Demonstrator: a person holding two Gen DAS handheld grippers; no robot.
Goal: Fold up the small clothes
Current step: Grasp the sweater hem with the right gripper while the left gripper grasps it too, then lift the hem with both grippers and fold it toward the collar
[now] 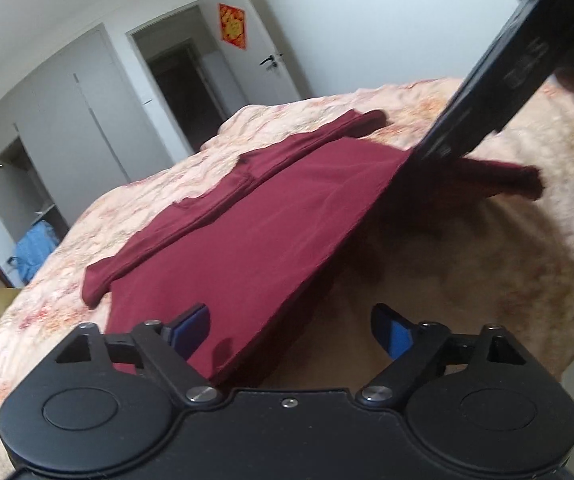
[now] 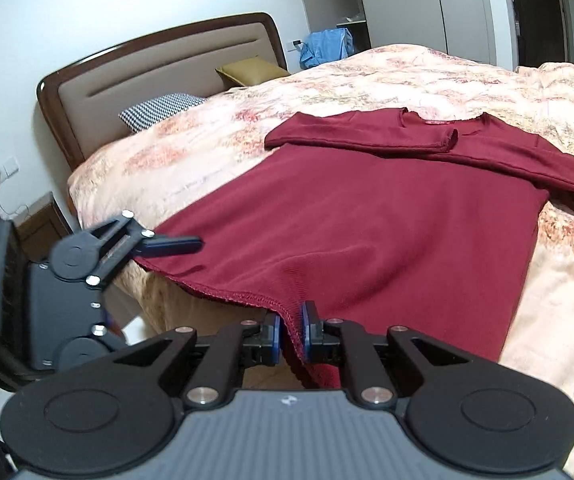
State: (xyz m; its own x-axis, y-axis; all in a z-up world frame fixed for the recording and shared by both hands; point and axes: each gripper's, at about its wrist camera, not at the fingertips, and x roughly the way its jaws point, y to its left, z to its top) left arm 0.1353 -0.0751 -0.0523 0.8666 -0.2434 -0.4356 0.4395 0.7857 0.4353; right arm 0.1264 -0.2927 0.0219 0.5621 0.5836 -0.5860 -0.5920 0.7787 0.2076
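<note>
Maroon shirt fills mid-frame on my bedspread, sleeves folded across. My right gripper pinches its hem at bottom centre; my left gripper gapes wide at the hem's other corner.

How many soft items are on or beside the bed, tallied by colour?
Dark red knit long-sleeved top: 1
Olive-yellow pillow: 1
Black-and-white checked pillow: 1
Blue cloth bundle beside the bed: 1
Total: 4

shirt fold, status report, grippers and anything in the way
Right gripper shut on shirt hem. Left gripper open at the other hem corner, no grip. Sleeves folded in. Nothing in the way on the bed.
</note>
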